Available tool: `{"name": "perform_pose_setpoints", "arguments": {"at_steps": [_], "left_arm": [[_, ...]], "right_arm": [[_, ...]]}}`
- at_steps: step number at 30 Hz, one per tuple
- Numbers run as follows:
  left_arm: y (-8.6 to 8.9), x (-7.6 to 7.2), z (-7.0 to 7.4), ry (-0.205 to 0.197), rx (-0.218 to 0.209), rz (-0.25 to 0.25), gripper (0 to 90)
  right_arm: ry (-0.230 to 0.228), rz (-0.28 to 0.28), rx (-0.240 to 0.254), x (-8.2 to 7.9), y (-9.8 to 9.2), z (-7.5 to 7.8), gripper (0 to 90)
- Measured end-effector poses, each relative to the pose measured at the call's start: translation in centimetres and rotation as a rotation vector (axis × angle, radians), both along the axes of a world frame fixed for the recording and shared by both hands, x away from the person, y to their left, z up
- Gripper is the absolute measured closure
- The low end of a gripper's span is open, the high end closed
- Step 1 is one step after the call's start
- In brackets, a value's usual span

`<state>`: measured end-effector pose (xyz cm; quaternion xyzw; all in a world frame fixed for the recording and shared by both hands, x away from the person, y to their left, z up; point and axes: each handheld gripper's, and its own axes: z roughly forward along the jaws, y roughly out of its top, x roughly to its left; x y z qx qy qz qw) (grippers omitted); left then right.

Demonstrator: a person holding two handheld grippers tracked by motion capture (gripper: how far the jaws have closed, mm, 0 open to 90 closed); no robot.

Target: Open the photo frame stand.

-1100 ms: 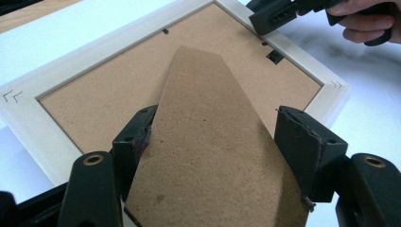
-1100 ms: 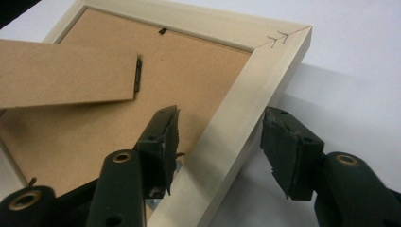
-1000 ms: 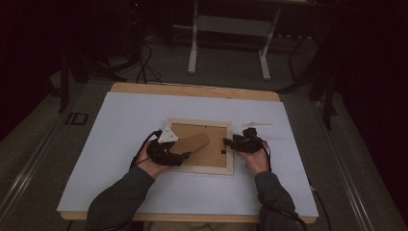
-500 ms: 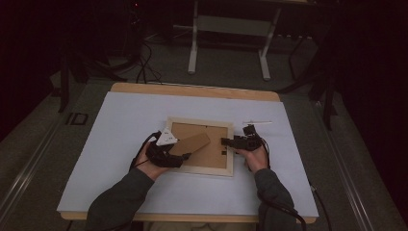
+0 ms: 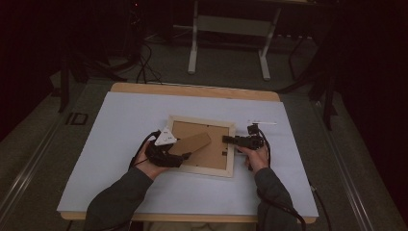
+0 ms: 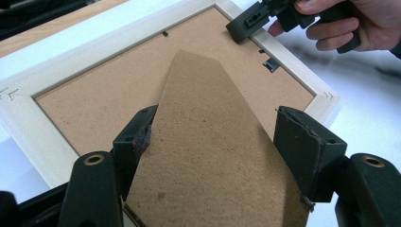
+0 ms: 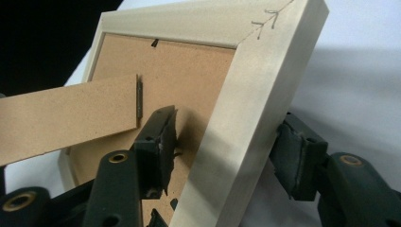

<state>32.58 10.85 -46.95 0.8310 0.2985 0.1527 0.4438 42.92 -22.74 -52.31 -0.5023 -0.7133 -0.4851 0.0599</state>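
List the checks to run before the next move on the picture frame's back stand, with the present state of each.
1. Picture frame lies face down on the table: ok.
2. Cardboard stand sits between the left gripper jaws: ok.
3. Left pads pressing on the stand: cannot tell; one pad is at its edge, the other shows a gap.
4. Right gripper straddles the frame's side rail, one jaw inside on the backing, one outside: ok.
5. Right pads clamped on the rail: not ok; gaps show on both sides, and its jaws have just been closing.
6. Metal tab on the backing turned free: cannot tell.
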Motion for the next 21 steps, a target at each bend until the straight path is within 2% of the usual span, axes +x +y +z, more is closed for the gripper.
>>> {"name": "perform_pose_setpoints", "arguments": {"at_steps": [5,11,21], "left_arm": [[0.1,0.0,0.2,-0.009,-0.004,0.004,35.8],[0.4,0.0,0.4,-0.026,-0.015,0.011,35.8],[0.3,-0.1,0.5,-0.050,-0.021,0.011,35.8]], "right_arm": [[-0.016,-0.013,-0.001,0.0,0.0,0.4,47.0],[-0.046,-0.047,0.011,-0.1,-0.3,1.3,54.7],[-0.030,-0.072,0.052,0.1,-0.6,1.3,58.8]]}}
